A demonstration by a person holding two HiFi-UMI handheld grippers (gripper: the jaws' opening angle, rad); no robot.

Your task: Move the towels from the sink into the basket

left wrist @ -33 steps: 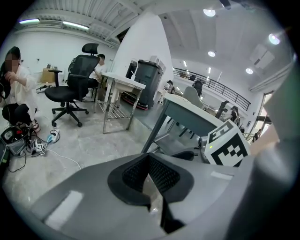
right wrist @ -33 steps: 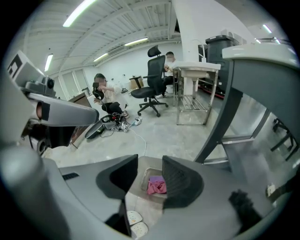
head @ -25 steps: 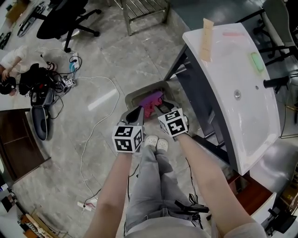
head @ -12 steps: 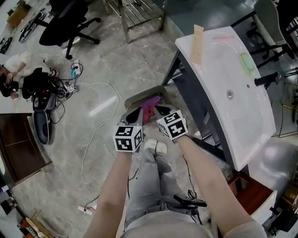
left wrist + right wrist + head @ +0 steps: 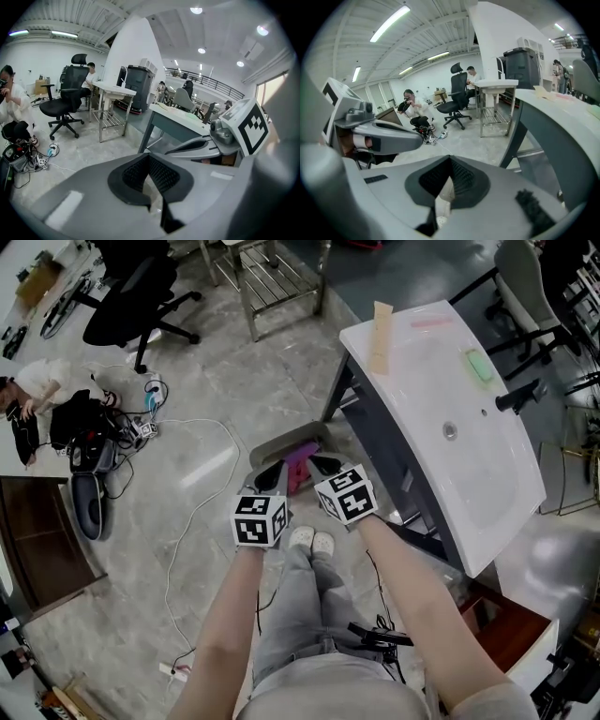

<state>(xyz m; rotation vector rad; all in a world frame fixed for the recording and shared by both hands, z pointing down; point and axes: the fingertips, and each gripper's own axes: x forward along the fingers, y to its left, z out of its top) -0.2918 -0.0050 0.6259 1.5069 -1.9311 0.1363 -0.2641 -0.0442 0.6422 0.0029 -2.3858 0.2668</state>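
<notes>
Basket: a grey-green bin (image 5: 281, 439) on the stone floor (image 5: 216, 381), just ahead of the person's shoes (image 5: 311, 540).
Towel: a purple towel (image 5: 300, 463) lies inside the basket, towards its right half. The jaws partly cover it, so it may be one cloth or several bunched together.
Left gripper: the left gripper (image 5: 270, 474) is held over the basket's near left rim. Its jaws are pressed together with nothing between them, just left of the towel.
Right gripper: the right gripper (image 5: 325, 465) is held over the basket's near right rim. Its jaws are closed and empty, just right of the towel.
Sink: a white sink (image 5: 422, 381) stands to the right of the basket on a dark frame (image 5: 375, 427). One frame leg comes down near the basket's right rim.
Open room: bare floor lies left of the basket, crossed by a white cable (image 5: 197, 512). More bare floor runs beyond the basket to a metal rack (image 5: 272, 277) and a black office chair (image 5: 131, 287).
Clutter: well left of the basket are black bags (image 5: 84, 423) and tangled leads.
</notes>
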